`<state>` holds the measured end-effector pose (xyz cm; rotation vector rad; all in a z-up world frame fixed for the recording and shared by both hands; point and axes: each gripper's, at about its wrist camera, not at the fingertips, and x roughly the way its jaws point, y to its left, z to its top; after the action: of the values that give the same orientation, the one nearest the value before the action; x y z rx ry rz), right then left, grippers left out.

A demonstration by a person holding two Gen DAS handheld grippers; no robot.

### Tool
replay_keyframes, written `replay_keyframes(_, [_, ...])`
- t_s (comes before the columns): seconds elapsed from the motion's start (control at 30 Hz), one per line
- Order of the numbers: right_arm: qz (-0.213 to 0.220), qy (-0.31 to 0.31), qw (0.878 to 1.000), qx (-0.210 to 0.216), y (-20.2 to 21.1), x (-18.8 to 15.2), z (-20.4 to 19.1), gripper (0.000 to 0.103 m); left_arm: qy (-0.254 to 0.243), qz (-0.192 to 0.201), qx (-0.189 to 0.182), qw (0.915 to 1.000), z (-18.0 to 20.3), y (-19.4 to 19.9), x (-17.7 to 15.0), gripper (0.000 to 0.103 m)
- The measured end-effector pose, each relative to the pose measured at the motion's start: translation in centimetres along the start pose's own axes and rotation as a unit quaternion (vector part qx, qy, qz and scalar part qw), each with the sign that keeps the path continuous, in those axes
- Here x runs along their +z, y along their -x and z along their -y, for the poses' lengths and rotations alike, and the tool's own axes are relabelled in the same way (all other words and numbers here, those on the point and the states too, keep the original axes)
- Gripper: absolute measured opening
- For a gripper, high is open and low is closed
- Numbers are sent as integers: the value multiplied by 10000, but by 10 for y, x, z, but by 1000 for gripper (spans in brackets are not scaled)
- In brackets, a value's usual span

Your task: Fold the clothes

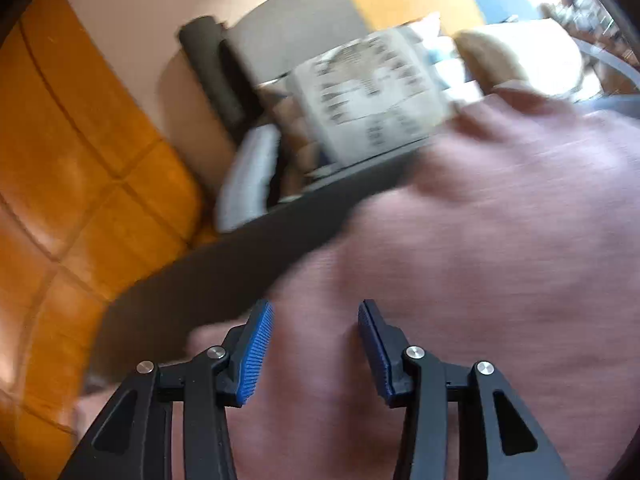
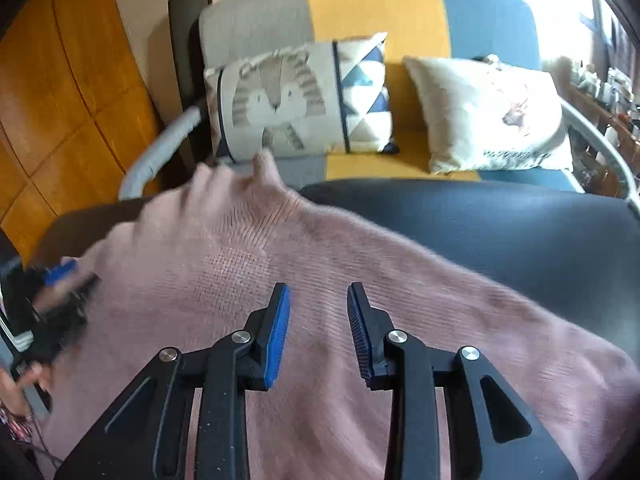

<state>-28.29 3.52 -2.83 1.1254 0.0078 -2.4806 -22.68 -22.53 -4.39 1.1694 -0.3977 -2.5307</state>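
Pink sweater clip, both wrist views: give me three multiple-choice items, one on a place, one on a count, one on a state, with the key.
1. Where does the pink sweater lie?
A. On the dark surface
B. On the orange wooden floor
C. Draped over the sofa back

2. How many cushions stand on the sofa in the right wrist view?
A. One
B. Two
C. Four

3. How does the right gripper stand?
A. Clamped on a sleeve
B. Open, with nothing between its pads
C. Clamped on a cushion

Key:
1 A, the knit spreads over the dark top, in front of the sofa.
2 B, a patterned cushion and a cream cushion lean on the back.
3 B, a clear gap shows between the blue pads, with sweater only behind it.
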Motion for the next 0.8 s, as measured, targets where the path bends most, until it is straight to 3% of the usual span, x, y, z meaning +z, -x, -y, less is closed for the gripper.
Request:
replay_keyframes(0.1, [-16,47,9996,-295,35,-7,29,33,230,-59,-696,9973,41,28,5,45])
replay_keyframes(0.23, [-108,-153,9972,-730,84,-18,83,33,465,-71,-1284,9906,89,56,15,45])
replay_keyframes(0.37, [-134,-539,9894,-1344,125,-31,145,59,461,-45,-1911,9805,136,81,26,45])
replay_keyframes(0.5, [-375,-1114,9732,-1975,142,-40,211,62,219,10,-1991,9797,175,95,24,45])
replay_keyframes(0.6, [-1020,-1664,9569,-2153,131,-50,251,64,48,90,-1784,9839,186,105,17,46])
replay_keyframes(0.73, [-1573,-2443,9351,-2028,110,-66,286,65,262,56,-2015,9791,177,98,17,47])
replay_keyframes(0.8, [-1622,-2815,9289,-1775,104,-76,295,64,430,53,-2188,9748,171,94,15,47])
